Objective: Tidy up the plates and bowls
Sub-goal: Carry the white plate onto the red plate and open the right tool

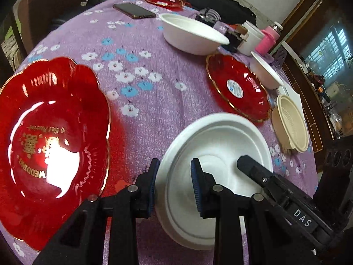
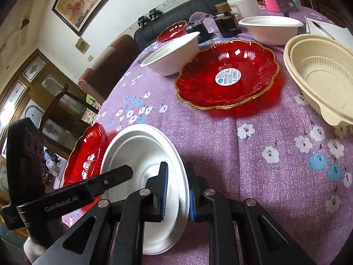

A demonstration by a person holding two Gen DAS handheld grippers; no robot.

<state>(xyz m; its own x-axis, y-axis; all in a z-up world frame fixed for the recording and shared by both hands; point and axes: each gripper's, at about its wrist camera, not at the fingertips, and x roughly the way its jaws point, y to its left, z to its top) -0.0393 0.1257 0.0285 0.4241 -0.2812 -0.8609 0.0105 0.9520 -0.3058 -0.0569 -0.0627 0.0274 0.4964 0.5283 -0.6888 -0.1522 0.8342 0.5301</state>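
A white foam bowl (image 1: 220, 141) (image 2: 136, 145) is low over the purple flowered tablecloth (image 1: 154, 110), gripped from both sides. My left gripper (image 1: 175, 185) is shut on its left rim, one pad outside and one inside. On the opposite rim my right gripper (image 2: 176, 192) is shut the same way; one of its fingers (image 1: 253, 172) shows inside the bowl. A red plate with gold lettering (image 1: 50, 145) (image 2: 88, 154) lies just left of the bowl. Farther right lies a red gold-rimmed plate with a sticker (image 1: 238, 88) (image 2: 227, 75).
Two more white bowls (image 1: 192, 33) (image 1: 264, 70) and a beige bowl (image 1: 291, 123) (image 2: 320, 75) stand beyond the stickered plate. A small red plate (image 1: 163, 0), a phone (image 1: 134, 11), a white cup (image 1: 251, 37) and a pink bottle (image 1: 267, 39) crowd the far edge.
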